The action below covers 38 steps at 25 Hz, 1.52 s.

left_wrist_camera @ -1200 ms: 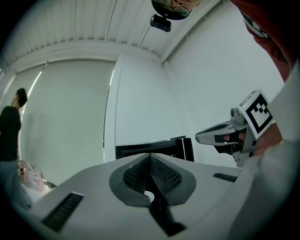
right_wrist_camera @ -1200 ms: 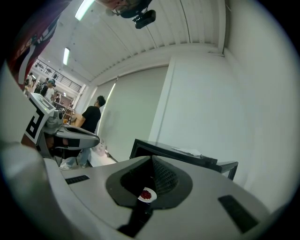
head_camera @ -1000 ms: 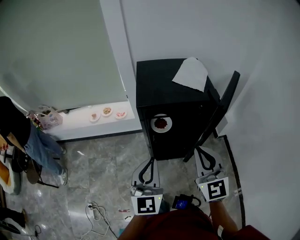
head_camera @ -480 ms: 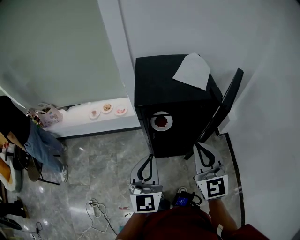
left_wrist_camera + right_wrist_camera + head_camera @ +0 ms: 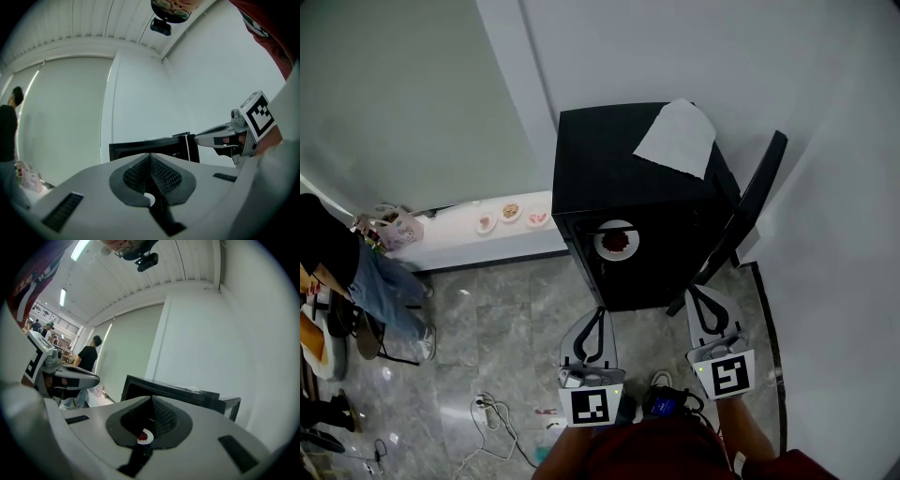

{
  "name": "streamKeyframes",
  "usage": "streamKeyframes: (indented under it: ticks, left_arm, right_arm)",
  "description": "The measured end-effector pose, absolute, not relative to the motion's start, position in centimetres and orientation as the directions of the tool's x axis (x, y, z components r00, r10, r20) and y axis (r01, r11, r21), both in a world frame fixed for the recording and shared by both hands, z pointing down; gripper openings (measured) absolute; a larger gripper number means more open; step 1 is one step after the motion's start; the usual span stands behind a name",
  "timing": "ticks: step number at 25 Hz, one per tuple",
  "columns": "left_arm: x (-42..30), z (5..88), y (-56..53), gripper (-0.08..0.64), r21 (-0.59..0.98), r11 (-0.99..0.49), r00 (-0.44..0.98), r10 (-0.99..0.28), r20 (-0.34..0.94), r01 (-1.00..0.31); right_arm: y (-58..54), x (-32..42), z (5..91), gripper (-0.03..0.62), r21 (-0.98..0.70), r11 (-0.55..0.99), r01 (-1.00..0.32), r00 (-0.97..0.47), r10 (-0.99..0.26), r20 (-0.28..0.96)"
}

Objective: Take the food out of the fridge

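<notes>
My left gripper (image 5: 598, 314) and right gripper (image 5: 701, 296) are both closed on nothing, level, just in front of the fridge (image 5: 628, 178). The plate of food (image 5: 616, 240) sits inside the fridge, unobstructed. Its door (image 5: 752, 208) stands open on the right. Paper (image 5: 677, 139) lies on top, and small plates (image 5: 510, 213) sit on a ledge to its left.

Plate (image 5: 617, 241) in fridge (image 5: 598, 161), paper (image 5: 677, 139) atop

left gripper (image 5: 599, 310), right gripper (image 5: 695, 290), seemingly nearer fridge (image 5: 600, 159)
</notes>
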<state>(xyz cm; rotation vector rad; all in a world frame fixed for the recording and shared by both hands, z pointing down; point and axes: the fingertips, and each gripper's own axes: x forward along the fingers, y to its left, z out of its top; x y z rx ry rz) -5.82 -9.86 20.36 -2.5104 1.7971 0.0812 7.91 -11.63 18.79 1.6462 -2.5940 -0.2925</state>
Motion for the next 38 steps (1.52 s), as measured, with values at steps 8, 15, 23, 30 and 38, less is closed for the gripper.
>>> streamKeyframes:
  ticks: [8, 15, 23, 30, 38]
  left_arm:
    - [-5.1, 22.2, -10.7, 0.014, -0.006, -0.315, 0.315, -0.947, -0.062, -0.949]
    - [-5.3, 25.5, -11.9, 0.014, 0.011, -0.312, 0.311, -0.950, -0.033, -0.950]
    - [-7.2, 29.2, -14.5, 0.014, 0.010, -0.238, 0.238, -0.971, -0.017, -0.971]
    - [-7.6, 33.0, -16.1, 0.014, 0.024, -0.212, 0.212, -0.977, -0.002, -0.977]
    - [-7.1, 39.6, -18.1, 0.014, 0.037, -0.206, 0.207, -0.978, 0.018, -0.978]
  right_arm:
    - [-12.6, 7.6, 20.5, 0.023, 0.191, 0.438, -0.879, -0.451, -0.892, -0.032]
    - [-14.1, 6.7, 22.6, 0.023, 0.188, 0.440, -0.878, -0.454, -0.890, -0.036]
    - [-15.9, 5.9, 27.0, 0.023, 0.176, 0.453, -0.874, -0.462, -0.887, -0.012]
    - [-17.5, 5.5, 31.3, 0.023, 0.156, 0.446, -0.882, -0.452, -0.892, -0.007]
    - [-19.7, 5.0, 38.2, 0.023, 0.131, 0.439, -0.889, -0.440, -0.898, 0.024]
